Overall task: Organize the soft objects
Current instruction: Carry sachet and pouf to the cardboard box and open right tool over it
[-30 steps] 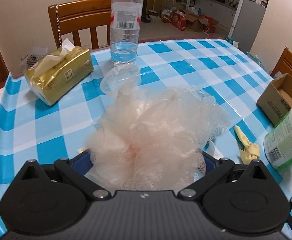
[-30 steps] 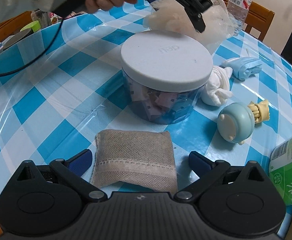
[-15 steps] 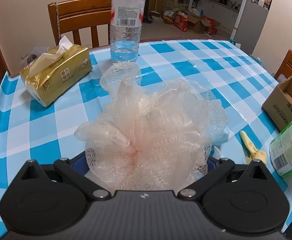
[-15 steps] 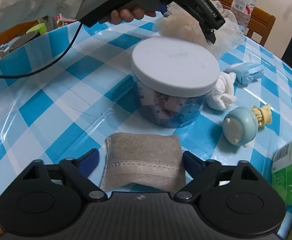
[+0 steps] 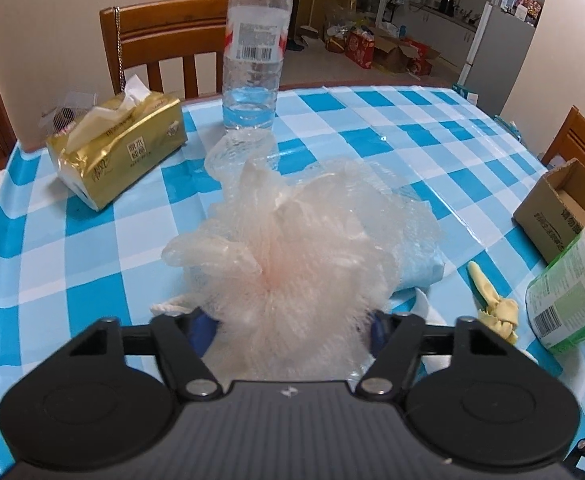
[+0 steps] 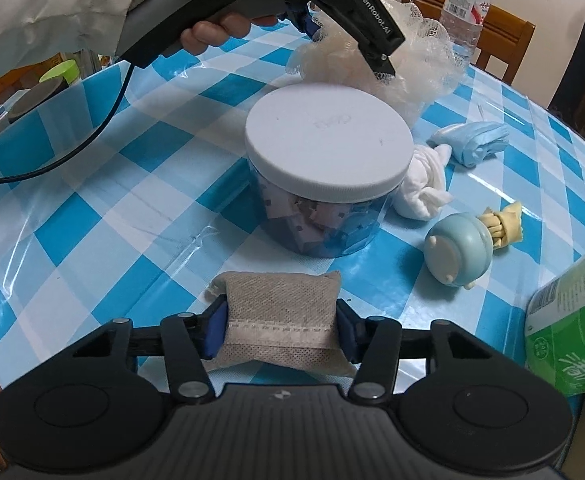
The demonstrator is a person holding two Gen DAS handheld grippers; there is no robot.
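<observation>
The left gripper has its jaws closed on a pale pink mesh puff, which bulges out from between the blue pads and fills the middle of the left wrist view. In the right wrist view the puff hangs above the counter at 1 o'clock, just past the jar, with the left gripper around it and the left hand on the handle at 11 o'clock.

The right gripper has its jaws clamped on a grey pouch at 6 o'clock; the pads press into both of its short sides, and its far edge lies on the checked cloth just short of the jar. The jar stands upright with a white lid and is full of small paper pieces.

At 3 o'clock from the jar lie a white cloth touching its side, a blue cloth beyond that, and a round blue toy beside a yellow knot. A green roll sits at 4 o'clock.

From the left wrist view, a water bottle stands at 12 o'clock and a gold tissue pack at 10 o'clock, with a cardboard box at 3 o'clock
</observation>
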